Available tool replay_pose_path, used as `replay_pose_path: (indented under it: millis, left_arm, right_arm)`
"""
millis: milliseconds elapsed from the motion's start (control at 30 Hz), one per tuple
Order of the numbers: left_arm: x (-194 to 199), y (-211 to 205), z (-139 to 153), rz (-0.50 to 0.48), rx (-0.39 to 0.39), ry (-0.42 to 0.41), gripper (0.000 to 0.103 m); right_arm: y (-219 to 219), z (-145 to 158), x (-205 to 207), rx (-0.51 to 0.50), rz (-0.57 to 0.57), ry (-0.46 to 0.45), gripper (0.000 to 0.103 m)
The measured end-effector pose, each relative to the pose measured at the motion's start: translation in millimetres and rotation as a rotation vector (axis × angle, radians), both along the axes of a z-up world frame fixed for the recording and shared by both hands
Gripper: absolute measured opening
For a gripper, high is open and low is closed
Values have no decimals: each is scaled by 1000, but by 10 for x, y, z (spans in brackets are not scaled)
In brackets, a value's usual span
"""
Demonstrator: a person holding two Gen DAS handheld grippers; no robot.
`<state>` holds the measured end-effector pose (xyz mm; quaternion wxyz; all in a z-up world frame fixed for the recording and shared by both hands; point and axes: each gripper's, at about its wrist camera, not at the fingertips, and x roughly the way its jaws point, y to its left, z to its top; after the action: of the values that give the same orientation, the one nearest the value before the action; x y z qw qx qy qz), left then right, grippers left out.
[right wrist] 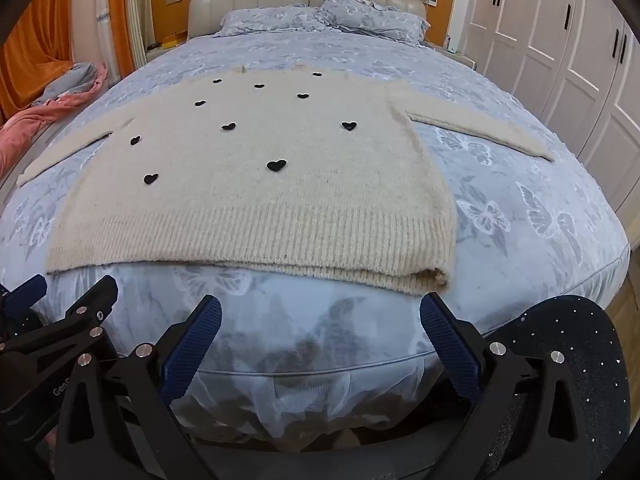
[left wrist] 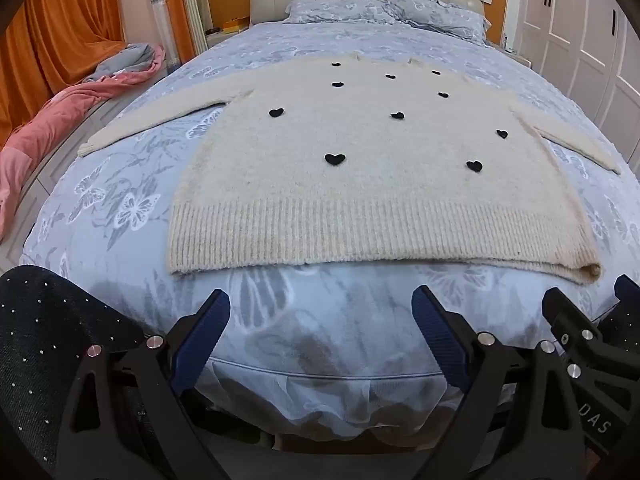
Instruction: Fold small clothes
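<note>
From my left wrist camera I see the cream sweater point(left wrist: 360, 168) lying flat on the bed point(left wrist: 120, 200), front up, black hearts scattered over it; both sleeves stretch out to the sides, and the ribbed hem faces me near the foot edge of the mattress. My left gripper point(left wrist: 320, 312) hangs just short of that hem with its blue-padded fingers point(left wrist: 204, 328) spread wide and nothing between them — the pads touch no cloth; the right gripper point(left wrist: 584, 308) shows at the lower right edge, beside the hem's right corner. A pink blanket point(left wrist: 60, 120) lies heaped off the bed's left side; two pillows point(left wrist: 384, 12) sit against the headboard.

From the right wrist camera the sweater point(right wrist: 260, 184) sits left of centre, its right hem corner doubled over slightly; my right gripper point(right wrist: 320, 316) hovers below that hem, fingers point(right wrist: 448, 340) parted wide and holding nothing; the left gripper point(right wrist: 72, 292) peeks in at the lower left — white wardrobe doors point(right wrist: 560, 40) line the right wall.
</note>
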<state>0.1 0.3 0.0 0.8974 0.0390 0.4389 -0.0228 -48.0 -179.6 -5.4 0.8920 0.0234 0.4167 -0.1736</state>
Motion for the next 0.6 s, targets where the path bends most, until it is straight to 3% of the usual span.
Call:
replay_pose_path:
  millis: [600]
  left_arm:
    - [18,40,16,3,5,-5,90]
  right_arm:
    - [33,-40,37,-7,16,18,98]
